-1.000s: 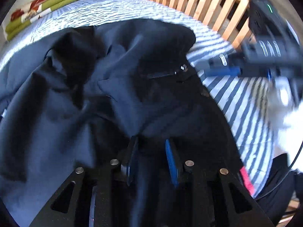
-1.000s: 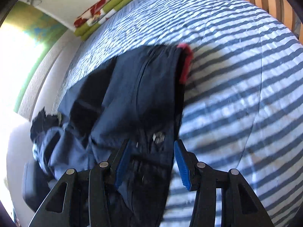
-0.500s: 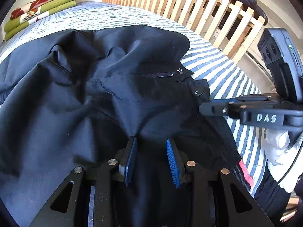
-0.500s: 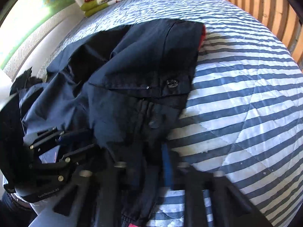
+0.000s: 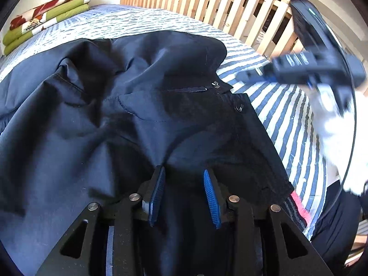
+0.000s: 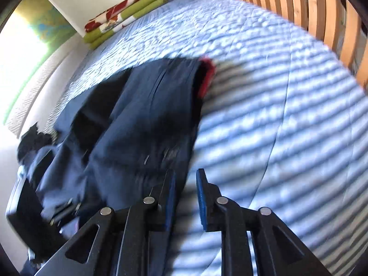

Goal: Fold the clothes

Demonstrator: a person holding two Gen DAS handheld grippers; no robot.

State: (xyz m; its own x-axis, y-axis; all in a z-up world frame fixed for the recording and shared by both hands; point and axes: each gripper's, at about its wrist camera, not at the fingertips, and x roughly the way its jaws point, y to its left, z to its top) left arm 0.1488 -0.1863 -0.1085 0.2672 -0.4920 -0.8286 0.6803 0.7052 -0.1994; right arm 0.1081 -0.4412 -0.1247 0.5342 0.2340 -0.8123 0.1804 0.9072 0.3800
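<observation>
A dark navy garment (image 5: pixel 138 115) with a zip (image 5: pixel 191 89), a button (image 5: pixel 239 108) and a red inner edge (image 5: pixel 299 204) lies crumpled on the striped quilt (image 5: pixel 287 115). My left gripper (image 5: pixel 183 169) hovers low over its near part, open, with cloth lying under the gap. My right gripper (image 5: pixel 248 74) is blurred in the air off the garment's right side. In the right wrist view the right gripper (image 6: pixel 186 172) stands open with a narrow gap at the garment's (image 6: pixel 142 119) right edge, and only quilt (image 6: pixel 276 115) shows between its pads.
Folded green and red-patterned linens (image 5: pixel 46 20) (image 6: pixel 124 18) lie at the far end of the bed. A wooden slatted rail (image 5: pixel 230 11) (image 6: pixel 322 11) runs along the right side. A person's white sleeve (image 5: pixel 333 126) is behind the right gripper.
The right gripper dipped low over the garment half a second ago and has since risen off to the right, its jaws narrower than a second ago. The left gripper has barely moved.
</observation>
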